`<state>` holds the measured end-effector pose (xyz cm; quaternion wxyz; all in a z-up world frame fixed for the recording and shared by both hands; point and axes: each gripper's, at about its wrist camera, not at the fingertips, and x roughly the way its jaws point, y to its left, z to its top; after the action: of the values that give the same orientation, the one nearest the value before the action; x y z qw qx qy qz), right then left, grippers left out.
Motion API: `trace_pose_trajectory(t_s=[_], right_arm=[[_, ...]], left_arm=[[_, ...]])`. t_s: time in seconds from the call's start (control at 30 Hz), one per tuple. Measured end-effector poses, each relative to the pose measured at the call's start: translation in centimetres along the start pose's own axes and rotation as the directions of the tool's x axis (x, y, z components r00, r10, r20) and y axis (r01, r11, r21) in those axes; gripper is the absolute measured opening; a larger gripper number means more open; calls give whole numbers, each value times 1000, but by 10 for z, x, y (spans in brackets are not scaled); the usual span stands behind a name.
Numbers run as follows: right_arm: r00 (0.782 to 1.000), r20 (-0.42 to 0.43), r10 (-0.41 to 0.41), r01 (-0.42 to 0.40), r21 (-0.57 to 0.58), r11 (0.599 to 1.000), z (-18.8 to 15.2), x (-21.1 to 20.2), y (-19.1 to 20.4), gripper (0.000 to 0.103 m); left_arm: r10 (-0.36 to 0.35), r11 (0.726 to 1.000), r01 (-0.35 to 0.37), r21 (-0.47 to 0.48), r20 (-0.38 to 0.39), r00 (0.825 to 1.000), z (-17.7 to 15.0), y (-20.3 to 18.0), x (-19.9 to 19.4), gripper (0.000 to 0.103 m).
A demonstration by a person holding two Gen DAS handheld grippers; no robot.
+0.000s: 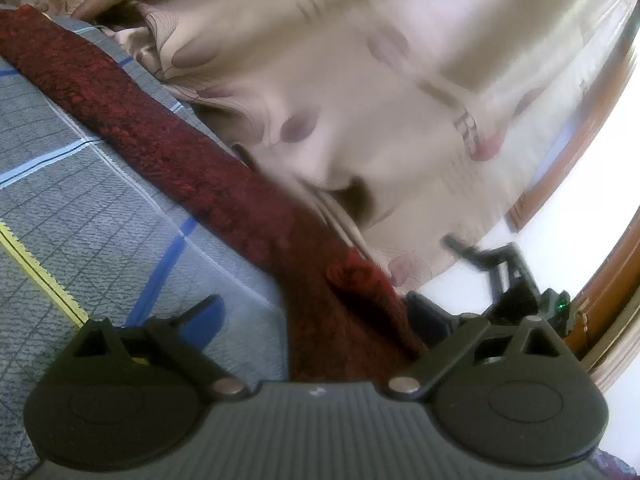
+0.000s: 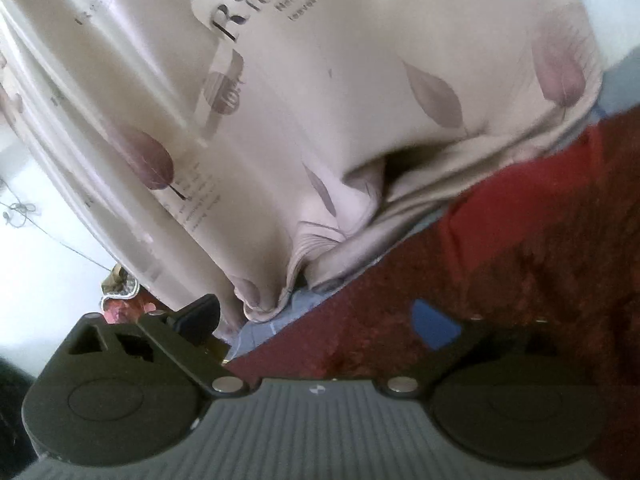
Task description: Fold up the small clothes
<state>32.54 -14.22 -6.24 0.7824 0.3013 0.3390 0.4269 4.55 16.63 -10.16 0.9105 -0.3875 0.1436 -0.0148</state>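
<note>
A dark red fuzzy garment (image 1: 168, 136) lies as a long strip across the grey checked bedspread (image 1: 80, 208), running from upper left to the bottom middle. My left gripper (image 1: 316, 320) is open, its fingers standing wide on either side of the garment's near end. In the right wrist view the same red garment (image 2: 500, 280) fills the lower right. My right gripper (image 2: 320, 320) is open, its right finger (image 2: 436, 324) over the red cloth and its left finger (image 2: 200, 316) off to the side of it.
A beige quilt with leaf prints and lettering (image 1: 360, 100) (image 2: 320, 100) is bunched along the far side of the garment. A wooden frame (image 1: 600, 280) and white wall lie at the right. The right gripper (image 1: 504, 276) shows in the left wrist view.
</note>
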Motion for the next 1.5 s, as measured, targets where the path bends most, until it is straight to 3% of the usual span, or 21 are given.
trace_pose_trajectory(t_s=[0.07,0.13,0.17,0.2,0.27,0.37,0.43,0.53,0.6,0.63,0.7,0.77,0.83,1.03,1.1,1.13,1.2,1.23,1.3,1.37,1.5], right_arm=[[997,-48,-67,66,-36,997,1,4,7,89],[985,-107,-138,126,-114,985,-6,13,17,66],[972,-137,-190,166,-168,972,-12,21,22,48],[953,-168,-254,213,-227,950,-20,30,26,40],[917,-240,-318,246,-288,926,-38,49,24,39],[898,-226,-378,260,-422,869,-50,57,36,36],[912,-210,-354,259,-376,890,-44,47,41,38],[973,-115,-201,154,-328,932,-38,2,60,46],[989,-91,-114,78,-325,942,-46,-27,72,73],[993,-85,-77,45,-326,944,-54,-42,75,77],[995,-80,-53,21,-360,933,-72,-62,80,82],[992,-92,-88,42,-413,910,-91,-73,81,85],[986,-113,-119,60,-430,901,-102,-78,78,85],[981,-138,-135,76,-365,928,-111,-83,63,85],[982,-130,-138,85,-350,933,-112,-85,61,91],[982,-127,-139,88,-340,936,-112,-87,59,93],[984,-108,-141,99,-325,941,-115,-89,56,95],[985,-105,-141,101,-318,943,-115,-88,55,95],[986,-100,-134,100,-294,950,-114,-88,50,96],[986,-93,-135,106,-264,959,-111,-88,46,96],[989,-73,-132,116,-191,975,-105,-90,35,96]], left_arm=[[0,1000,0,-7,3,1000,0,1,-1,99],[0,1000,0,-16,4,1000,0,2,-1,99],[3,1000,-3,-20,3,1000,0,2,-1,99],[11,1000,-11,-23,0,1000,1,2,-2,99],[39,999,-39,-20,-21,999,5,-1,-3,99],[57,998,-58,-21,-21,998,22,2,-10,99],[56,998,-55,-39,18,998,40,12,-20,99],[97,987,-86,-137,76,992,79,46,-33,99],[135,968,-106,-229,112,985,103,75,-43,99],[161,955,-121,-270,130,978,114,90,-49,99],[238,928,-181,-325,143,961,134,114,-58,99],[304,888,-236,-396,119,945,150,141,-62,98],[315,861,-246,-445,88,945,164,161,-61,97],[334,850,-302,-432,-3,943,207,187,-31,97],[340,848,-311,-429,-11,941,218,191,-21,96],[344,848,-313,-427,-5,939,220,193,-19,91],[365,847,-334,-413,-4,931,219,198,-13,49],[381,836,-353,-419,-19,924,216,205,-11,14],[396,839,-356,-411,12,918,207,208,-9,14],[406,879,-367,-306,73,911,203,191,-7,13],[325,944,-309,-111,167,931,204,136,-6,13]])
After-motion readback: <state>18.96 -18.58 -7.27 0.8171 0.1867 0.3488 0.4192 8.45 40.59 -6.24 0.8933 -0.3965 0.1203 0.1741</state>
